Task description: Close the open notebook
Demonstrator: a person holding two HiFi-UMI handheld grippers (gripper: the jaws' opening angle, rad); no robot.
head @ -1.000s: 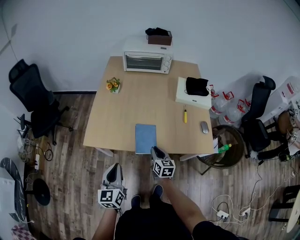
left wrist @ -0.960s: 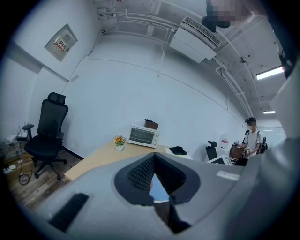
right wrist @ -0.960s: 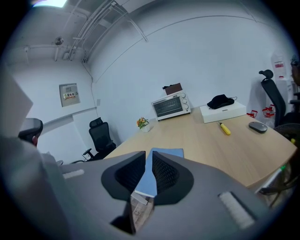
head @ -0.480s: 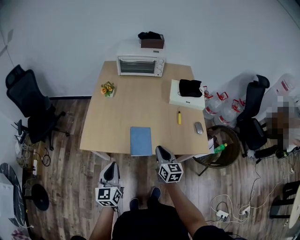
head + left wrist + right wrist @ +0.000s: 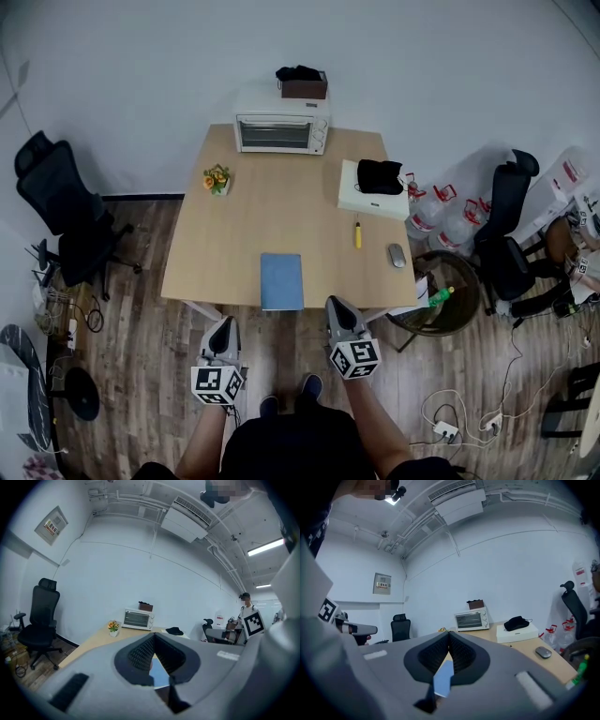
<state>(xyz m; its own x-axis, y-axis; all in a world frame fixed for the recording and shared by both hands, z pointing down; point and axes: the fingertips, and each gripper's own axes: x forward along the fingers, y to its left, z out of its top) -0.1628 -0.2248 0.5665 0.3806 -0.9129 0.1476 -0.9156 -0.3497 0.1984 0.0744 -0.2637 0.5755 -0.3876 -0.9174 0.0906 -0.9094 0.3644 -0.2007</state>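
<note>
As the left claw (image 5: 222, 324) hovers, notebook (image 5: 281, 280) lies closed.

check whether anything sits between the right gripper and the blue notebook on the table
Nothing visible does. The right gripper, its jaws just closed on nothing, hangs short of the near edge of the table, and the notebook lies closed just beyond that edge with only bare tabletop around it.

No lettering can be read anywhere; the framed wall notice (image 5: 51, 525) is too small and blurred to make out.
</note>
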